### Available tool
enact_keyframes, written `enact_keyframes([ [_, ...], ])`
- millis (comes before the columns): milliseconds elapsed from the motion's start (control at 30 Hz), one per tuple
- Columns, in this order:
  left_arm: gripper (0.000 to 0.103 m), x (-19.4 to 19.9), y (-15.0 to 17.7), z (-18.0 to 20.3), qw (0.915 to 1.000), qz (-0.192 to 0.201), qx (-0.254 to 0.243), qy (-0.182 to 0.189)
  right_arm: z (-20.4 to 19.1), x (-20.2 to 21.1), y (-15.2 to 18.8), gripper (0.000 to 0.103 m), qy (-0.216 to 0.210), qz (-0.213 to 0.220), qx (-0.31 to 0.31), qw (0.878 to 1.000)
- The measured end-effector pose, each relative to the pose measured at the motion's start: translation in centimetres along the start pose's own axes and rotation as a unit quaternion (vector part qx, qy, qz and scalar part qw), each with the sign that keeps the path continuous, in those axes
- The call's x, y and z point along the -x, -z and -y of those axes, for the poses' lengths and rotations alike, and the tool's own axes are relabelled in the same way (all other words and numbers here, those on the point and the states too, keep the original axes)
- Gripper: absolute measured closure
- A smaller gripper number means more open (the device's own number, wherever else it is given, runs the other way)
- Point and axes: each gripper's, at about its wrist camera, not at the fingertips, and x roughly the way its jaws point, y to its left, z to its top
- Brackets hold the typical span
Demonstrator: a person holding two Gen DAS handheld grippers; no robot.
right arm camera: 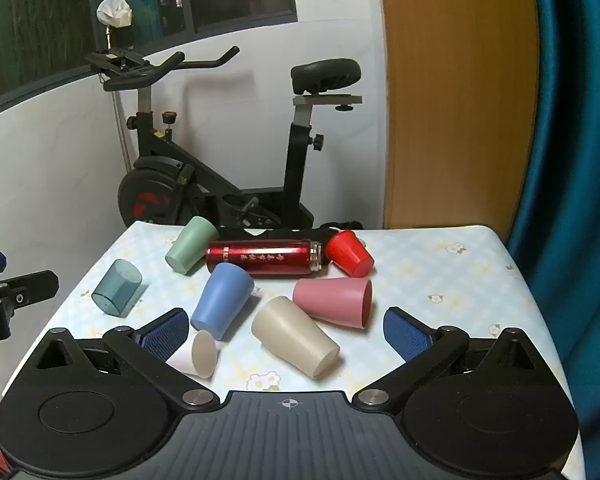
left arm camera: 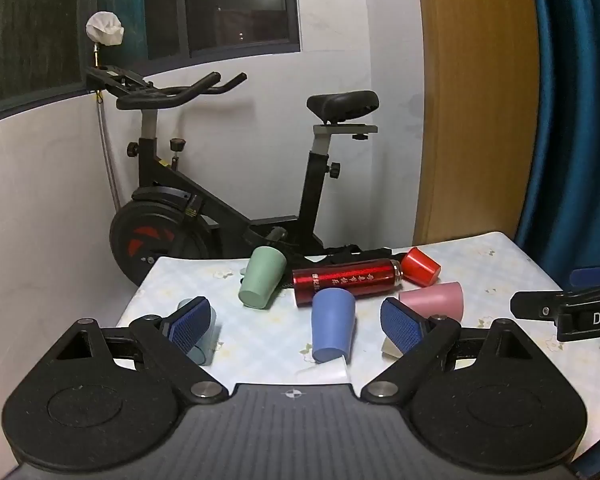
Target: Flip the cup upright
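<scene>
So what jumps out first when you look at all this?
A scatter of coloured cups lying on their sides on the flowered table: green cup, blue cup, pink cup, beige cup and a red cup beside a shiny red flask. Behind the table stands a black exercise bike. Both claws, left claw and right claw, gape open in the foreground.

Several cups lie on their sides on the desk [right arm camera: 440, 264]. A flask [right arm camera: 260, 256] lies across the far middle, one cup [right arm camera: 192, 250] at its left end, another [right arm camera: 350, 254] at its right. An exercise bike [right arm camera: 220, 140] stands behind the desk.
</scene>
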Motion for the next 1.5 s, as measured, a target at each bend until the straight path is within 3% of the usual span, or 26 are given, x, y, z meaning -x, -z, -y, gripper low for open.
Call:
enact_keyframes([
  [1500,0.01,0.07,0.33,-0.38,0.9999,0.01,0.005,0.006,-0.12,-0.1,0.07,0.0,0.002,0.001,0.001,1.0],
])
